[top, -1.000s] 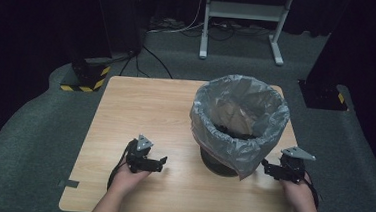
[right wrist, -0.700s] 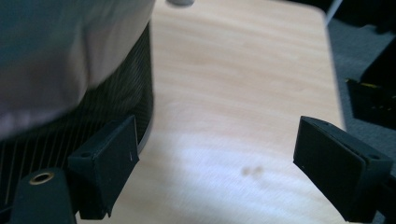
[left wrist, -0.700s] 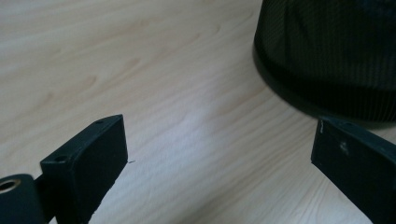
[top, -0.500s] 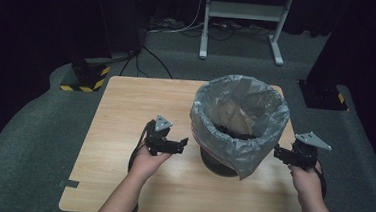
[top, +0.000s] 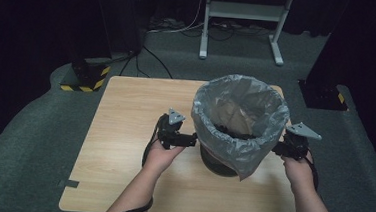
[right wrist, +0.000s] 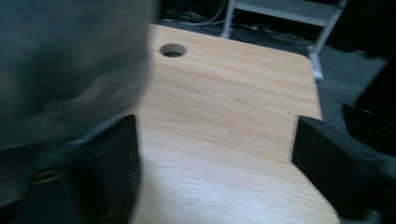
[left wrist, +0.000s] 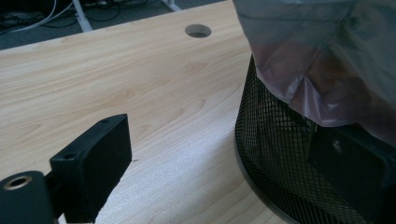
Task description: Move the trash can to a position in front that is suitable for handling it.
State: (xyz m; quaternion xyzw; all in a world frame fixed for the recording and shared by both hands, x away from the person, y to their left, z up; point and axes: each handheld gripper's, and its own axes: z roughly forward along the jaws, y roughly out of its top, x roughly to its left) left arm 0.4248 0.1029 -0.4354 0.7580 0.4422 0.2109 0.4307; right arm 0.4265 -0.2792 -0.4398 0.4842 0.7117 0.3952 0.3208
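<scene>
A black mesh bin point(top: 218, 164) lined with a grey plastic bag point(top: 240, 114) stands on the wooden table point(top: 125, 116), right of the middle. My left gripper point(top: 194, 139) is at the bin's left side, just under the bag's rim. In the left gripper view its jaws point(left wrist: 222, 142) stand wide apart, open, with the mesh point(left wrist: 280, 154) and the bag's hanging edge point(left wrist: 327, 65) by the right jaw. My right gripper point(top: 277, 150) is at the bag's right side. Its jaws point(right wrist: 215, 158) have just been closing a little but are still open over bare table, the blurred bag point(right wrist: 70, 60) over the left jaw.
A round cable hole point(left wrist: 198, 31) sits in the table behind the bin. A piece of tape point(top: 69, 183) marks the near left edge. On the floor behind are a white stand point(top: 242, 19), cables, and a black box with yellow stripes point(top: 85, 76).
Both hands have risen off the table toward the bag's rim. The left gripper has moved right, close to the bin; the right gripper has moved up beside the bag.
</scene>
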